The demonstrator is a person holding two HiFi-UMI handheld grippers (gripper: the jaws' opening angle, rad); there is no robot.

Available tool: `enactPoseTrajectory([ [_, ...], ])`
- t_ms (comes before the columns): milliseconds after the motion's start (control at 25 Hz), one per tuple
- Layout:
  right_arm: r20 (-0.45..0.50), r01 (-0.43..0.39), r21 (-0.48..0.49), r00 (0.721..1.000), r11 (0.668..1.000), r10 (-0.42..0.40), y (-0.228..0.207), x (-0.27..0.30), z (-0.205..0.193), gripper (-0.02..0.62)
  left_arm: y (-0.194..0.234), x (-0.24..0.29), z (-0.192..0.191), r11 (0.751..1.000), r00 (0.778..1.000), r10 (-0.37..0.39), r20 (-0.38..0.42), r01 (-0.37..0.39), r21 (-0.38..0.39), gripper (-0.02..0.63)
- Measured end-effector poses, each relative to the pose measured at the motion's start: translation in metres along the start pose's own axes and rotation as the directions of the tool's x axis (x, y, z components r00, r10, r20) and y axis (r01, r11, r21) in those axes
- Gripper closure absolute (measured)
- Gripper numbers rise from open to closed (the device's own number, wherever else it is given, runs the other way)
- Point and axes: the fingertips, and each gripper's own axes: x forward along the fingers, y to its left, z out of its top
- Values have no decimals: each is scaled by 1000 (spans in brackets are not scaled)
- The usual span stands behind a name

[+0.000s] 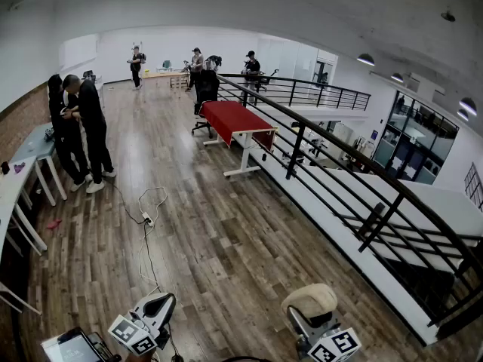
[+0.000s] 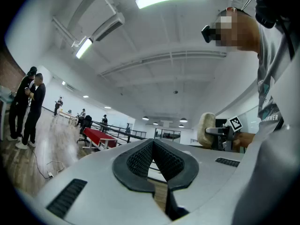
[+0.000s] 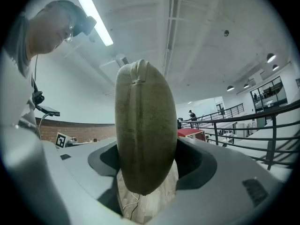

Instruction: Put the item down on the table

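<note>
Right gripper (image 3: 146, 165) clamps the tan oval item (image 3: 145, 111); left gripper (image 2: 153, 146) jaws together, empty.

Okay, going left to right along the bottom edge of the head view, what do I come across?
Tablet-like screen → left gripper → right gripper, its jaws closed on a beige plush item.
</note>
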Motion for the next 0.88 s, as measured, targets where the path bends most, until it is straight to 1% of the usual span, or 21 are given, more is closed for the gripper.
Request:
enactPoseTrajectory([
  [520, -12, 15, 5, 1000, 1000, -15, -10, -8, -2, 313, -8, 4, -6, 1000, 1000, -1, -12, 1, -8, 606],
  [880, 12, 26, 45, 1000, 999, -27, -11, -17, -2, 313, -13, 10, -15, 1000, 999, -23, -26, 23, -20, 606],
])
